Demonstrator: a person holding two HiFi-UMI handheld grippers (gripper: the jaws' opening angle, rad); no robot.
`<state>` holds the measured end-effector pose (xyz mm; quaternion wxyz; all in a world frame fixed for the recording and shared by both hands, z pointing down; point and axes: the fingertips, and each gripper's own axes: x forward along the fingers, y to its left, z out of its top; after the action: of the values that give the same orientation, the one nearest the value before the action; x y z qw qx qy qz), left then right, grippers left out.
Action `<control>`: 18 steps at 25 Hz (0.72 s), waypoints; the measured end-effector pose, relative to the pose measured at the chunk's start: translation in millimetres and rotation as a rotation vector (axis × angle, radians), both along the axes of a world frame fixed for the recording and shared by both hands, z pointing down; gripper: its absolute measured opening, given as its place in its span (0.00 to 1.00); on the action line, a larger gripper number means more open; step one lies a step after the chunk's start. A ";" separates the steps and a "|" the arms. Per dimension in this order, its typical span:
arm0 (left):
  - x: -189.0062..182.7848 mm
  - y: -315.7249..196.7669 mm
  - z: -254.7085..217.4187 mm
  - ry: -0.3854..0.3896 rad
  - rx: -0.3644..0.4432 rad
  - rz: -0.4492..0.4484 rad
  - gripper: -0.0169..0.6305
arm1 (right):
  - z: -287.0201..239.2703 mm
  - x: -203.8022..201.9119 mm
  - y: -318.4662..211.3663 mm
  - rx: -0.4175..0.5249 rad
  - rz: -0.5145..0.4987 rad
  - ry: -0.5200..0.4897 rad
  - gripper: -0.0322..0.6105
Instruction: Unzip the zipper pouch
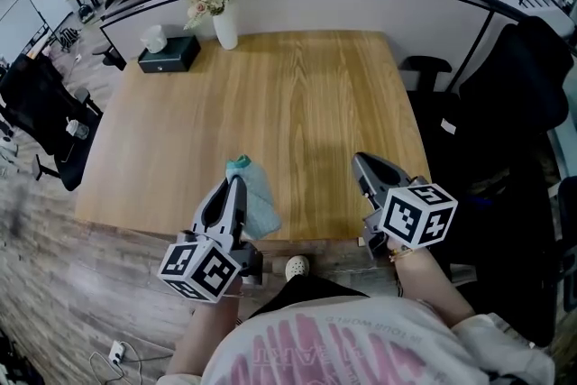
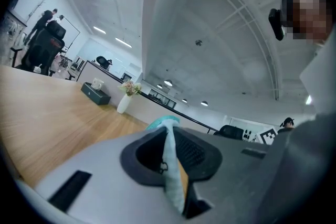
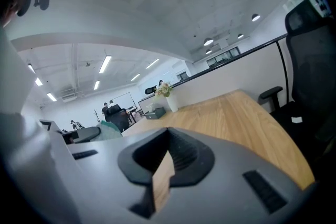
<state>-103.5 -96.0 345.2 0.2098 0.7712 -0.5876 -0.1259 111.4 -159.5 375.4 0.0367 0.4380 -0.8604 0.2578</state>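
A pale teal fabric zipper pouch [image 1: 259,205] is held just above the near edge of the wooden table [image 1: 297,95]. My left gripper [image 1: 237,183] is shut on it, pinching one edge. In the left gripper view a strip of the pouch [image 2: 171,165] runs upright between the closed jaws of the left gripper [image 2: 167,134]. My right gripper [image 1: 361,161] hovers to the right of the pouch, apart from it, shut with nothing in it. In the right gripper view the right gripper [image 3: 167,134] has its jaws together, and the pouch [image 3: 107,131] shows at the left.
A black tissue box [image 1: 169,55] and a white vase of flowers [image 1: 224,24] stand at the table's far left corner. Black office chairs stand at the right [image 1: 527,77] and left [image 1: 41,113]. A partition wall [image 1: 361,4] runs behind the table.
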 end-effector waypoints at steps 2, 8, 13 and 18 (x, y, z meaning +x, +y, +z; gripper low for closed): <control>2.0 12.8 1.1 -0.001 -0.003 -0.006 0.09 | -0.7 2.0 13.4 0.007 -0.007 0.007 0.05; 10.4 50.0 -1.3 0.006 -0.002 -0.007 0.09 | -2.3 9.8 50.0 0.011 -0.018 0.010 0.05; 12.4 72.7 -3.1 0.008 0.004 -0.010 0.09 | -1.9 11.6 69.6 0.013 -0.030 0.016 0.05; 12.2 87.4 -3.6 0.012 0.005 -0.016 0.09 | -1.8 11.5 82.7 0.010 -0.042 0.023 0.05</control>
<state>-91.3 -8.6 341.6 0.2105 0.7661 -0.5924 -0.1336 122.9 -76.9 373.5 0.0497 0.4231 -0.8701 0.2477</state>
